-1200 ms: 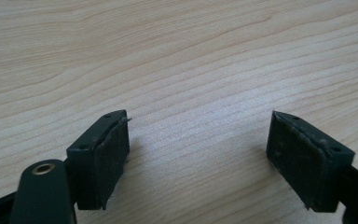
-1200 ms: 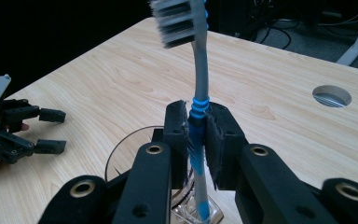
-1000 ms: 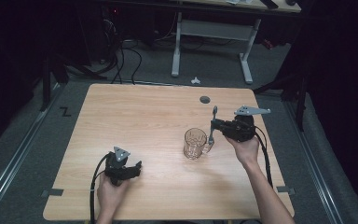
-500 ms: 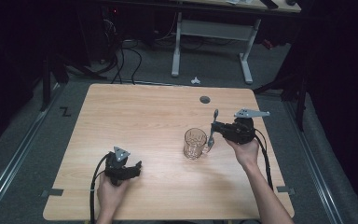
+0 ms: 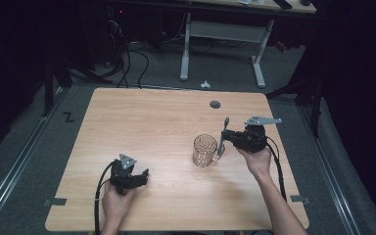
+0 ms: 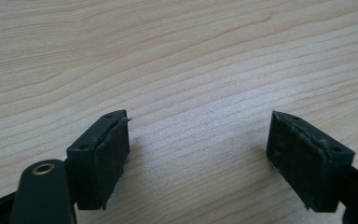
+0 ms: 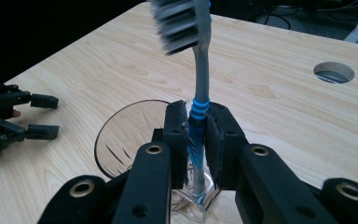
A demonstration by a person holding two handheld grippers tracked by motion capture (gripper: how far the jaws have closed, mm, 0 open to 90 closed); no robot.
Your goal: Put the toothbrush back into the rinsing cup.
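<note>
Right gripper (image 7: 196,135) clamped on toothbrush (image 7: 198,70) handle, bristles up, its lower end just beside the rim of glass mug (image 5: 204,151) mid-table (image 5: 142,117); left gripper (image 6: 198,154) jaws wide apart over bare wood, holding nothing.

Toothbrush (image 7: 200,70) clamped betw. R gripper (image 7: 196,140) fingers (image 7: 176,135), over glass (image 7: 130,135).

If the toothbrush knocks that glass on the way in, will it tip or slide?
The glass looks thick-walled and squat with a heavy base, so it probably resists tipping. On the smooth wood table it may slide instead. The toothbrush is slim and clamped in the right tongs low on its handle, so it likely flexes before shoving much.
</note>
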